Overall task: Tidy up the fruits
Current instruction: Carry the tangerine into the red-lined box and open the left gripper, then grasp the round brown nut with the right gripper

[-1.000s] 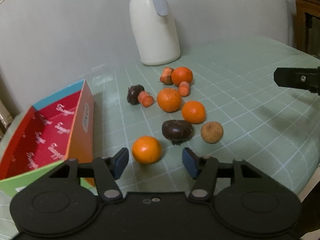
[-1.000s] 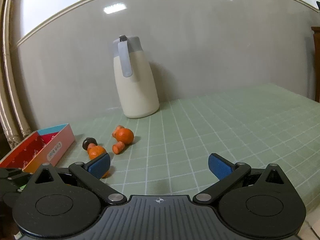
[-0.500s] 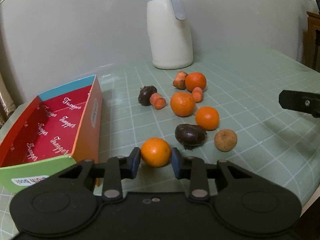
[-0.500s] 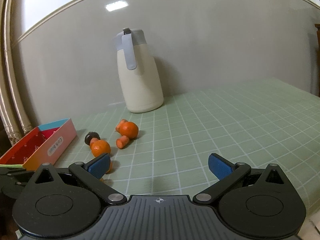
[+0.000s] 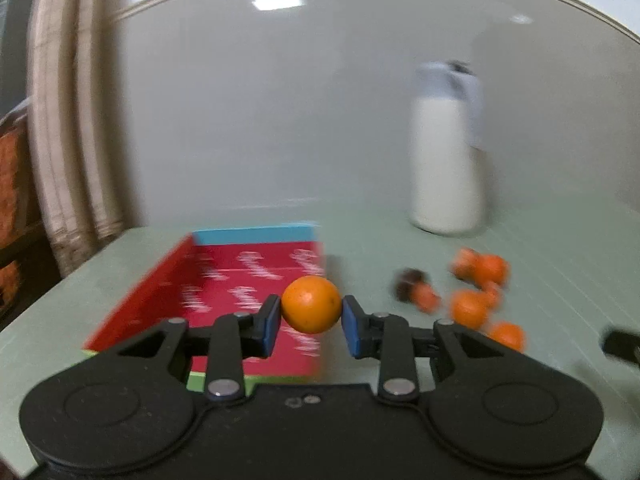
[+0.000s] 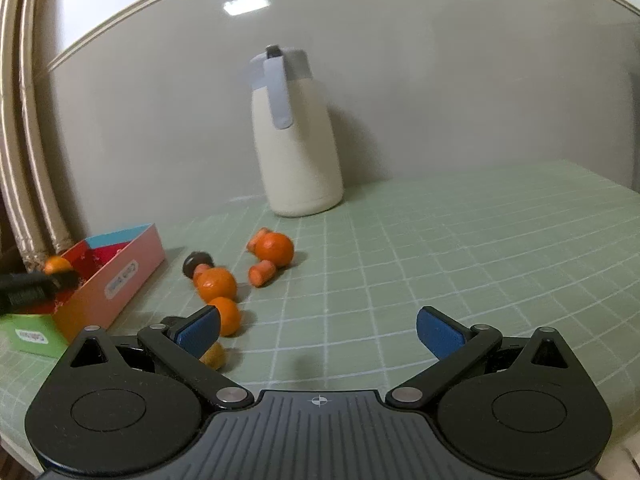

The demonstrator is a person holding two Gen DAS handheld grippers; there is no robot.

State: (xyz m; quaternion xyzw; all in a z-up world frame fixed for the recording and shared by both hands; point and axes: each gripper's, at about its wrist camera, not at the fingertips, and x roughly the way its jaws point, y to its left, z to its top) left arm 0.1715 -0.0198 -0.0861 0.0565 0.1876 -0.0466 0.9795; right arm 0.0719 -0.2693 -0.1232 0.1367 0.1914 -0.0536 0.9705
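My left gripper (image 5: 311, 322) is shut on an orange tangerine (image 5: 311, 310) and holds it in the air over the near right part of the open red box (image 5: 240, 280). In the right wrist view the left gripper (image 6: 36, 284) and its tangerine (image 6: 56, 266) show above the box (image 6: 120, 276). Several tangerines (image 6: 216, 284), small carrot-like pieces (image 6: 262, 274) and a dark fruit (image 6: 196, 261) lie on the green tablecloth. My right gripper (image 6: 318, 330) is open and empty above the cloth, right of the fruit.
A cream jug with a grey lid (image 6: 296, 140) stands at the back by the wall. A curtain (image 5: 76, 140) hangs at the left. The green checked tablecloth (image 6: 480, 248) stretches to the right. The left wrist view is blurred by motion.
My left gripper closed on the nearest tangerine, lifted it and swung left over the red box. My right gripper moved a little forward and stayed open.
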